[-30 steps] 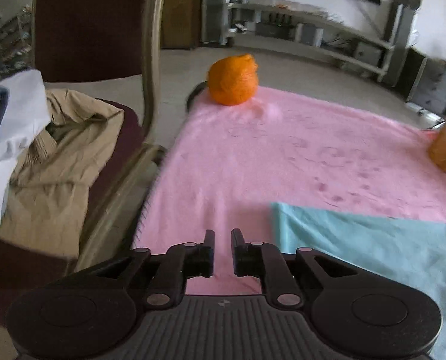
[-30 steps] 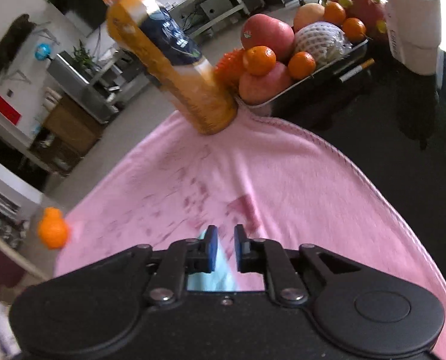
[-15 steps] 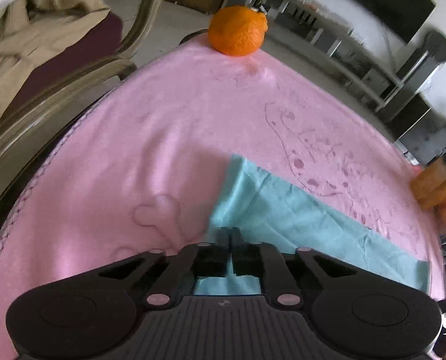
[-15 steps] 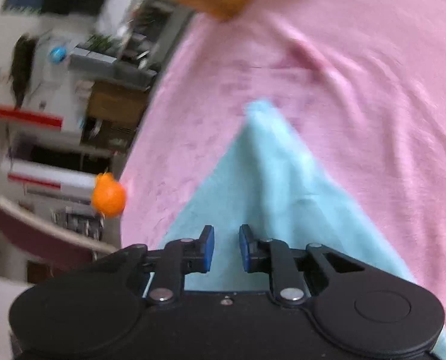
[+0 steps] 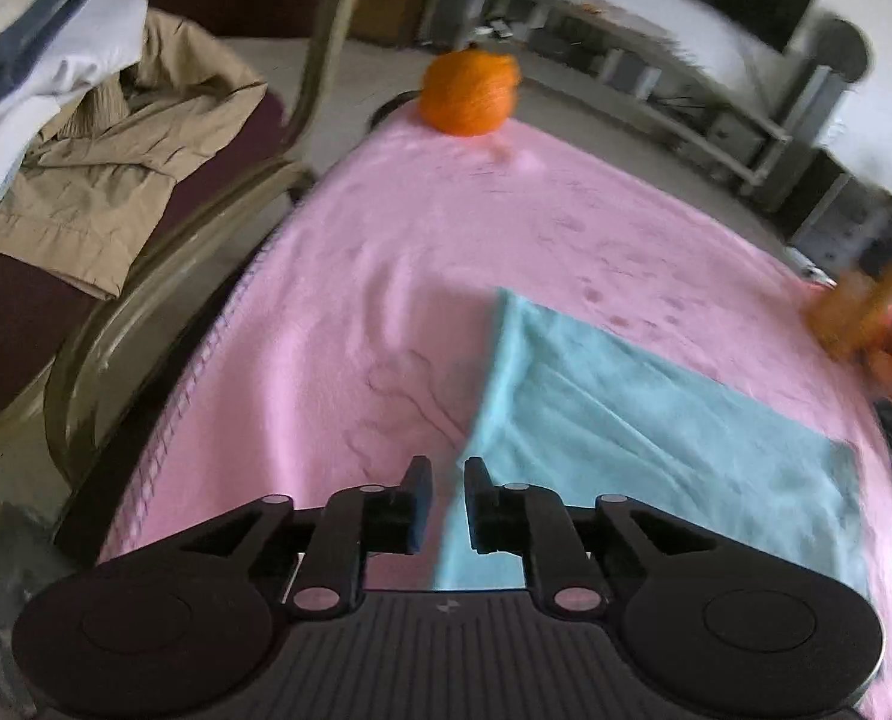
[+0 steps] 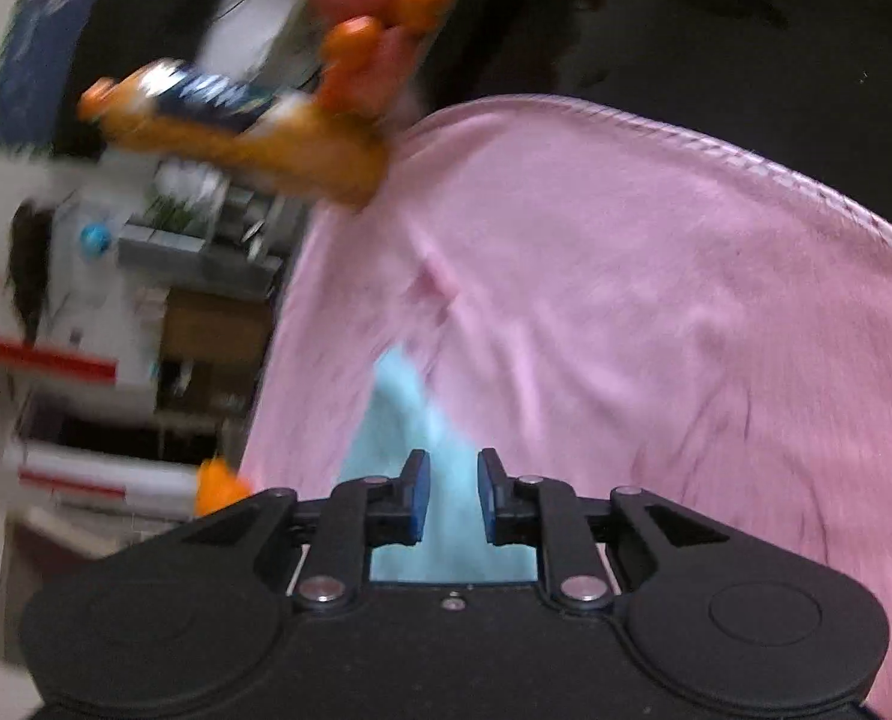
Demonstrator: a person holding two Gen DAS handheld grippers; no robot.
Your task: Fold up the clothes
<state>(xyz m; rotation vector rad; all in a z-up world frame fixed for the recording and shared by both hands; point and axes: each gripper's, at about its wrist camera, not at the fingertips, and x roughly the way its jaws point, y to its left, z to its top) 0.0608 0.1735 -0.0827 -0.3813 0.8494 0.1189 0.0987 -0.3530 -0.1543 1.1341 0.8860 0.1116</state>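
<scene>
both grippers' fingers [image 5: 444, 477] [image 6: 449, 471] have parted again, opening, empty, above the teal cloth [image 5: 656, 420].

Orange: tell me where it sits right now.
In the left wrist view the orange sits at the far edge of the pink blanket, beside the chair, well beyond the blue cloth.

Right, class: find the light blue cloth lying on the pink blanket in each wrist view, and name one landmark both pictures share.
Left wrist view: the light blue cloth lies lower right on the pink blanket, running right from the jaws.
Right wrist view: the cloth is a narrow wedge at bottom centre, seen between the jaws.
Shared landmark: the orange juice bottle at the blanket's edge.
</scene>
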